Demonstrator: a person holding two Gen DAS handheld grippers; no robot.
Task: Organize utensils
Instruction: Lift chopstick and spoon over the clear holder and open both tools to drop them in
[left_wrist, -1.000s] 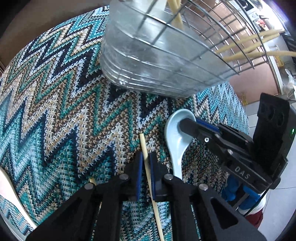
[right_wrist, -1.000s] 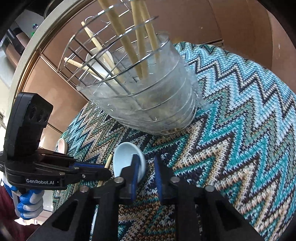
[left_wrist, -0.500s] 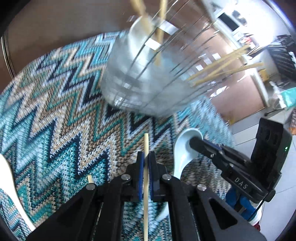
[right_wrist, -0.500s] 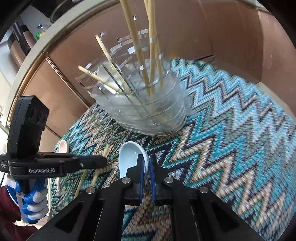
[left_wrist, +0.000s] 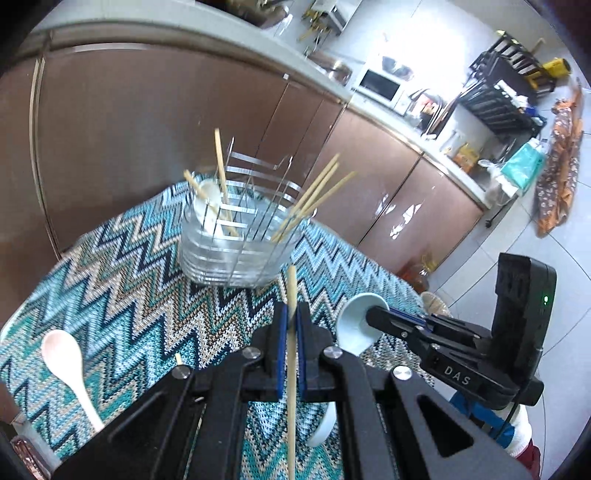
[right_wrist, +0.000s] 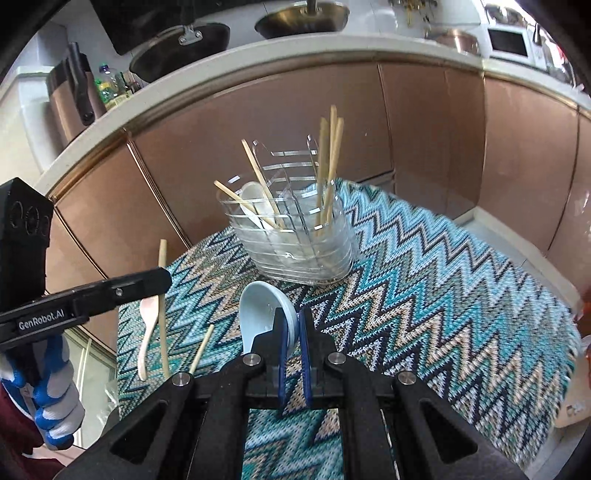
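Note:
My left gripper (left_wrist: 290, 314) is shut on a wooden chopstick (left_wrist: 291, 295) and holds it lifted above the zigzag cloth. It also shows in the right wrist view (right_wrist: 161, 280). My right gripper (right_wrist: 291, 321) is shut on the rim of a pale blue ceramic spoon (right_wrist: 258, 306), raised off the cloth; the spoon also shows in the left wrist view (left_wrist: 354, 325). A clear wire-framed utensil holder (right_wrist: 295, 236) stands further back on the cloth, with several chopsticks and a white spoon in it. It also shows in the left wrist view (left_wrist: 236, 243).
A pink spoon (left_wrist: 66, 362) and a loose chopstick (right_wrist: 201, 349) lie on the cloth (right_wrist: 443, 295) at the left. Brown cabinet fronts (right_wrist: 258, 122) and a counter with pans stand behind the table.
Both grippers have closed and risen: the left lifted the chopstick, the right lifted the blue spoon. The holder now looks farther and lower in both views.

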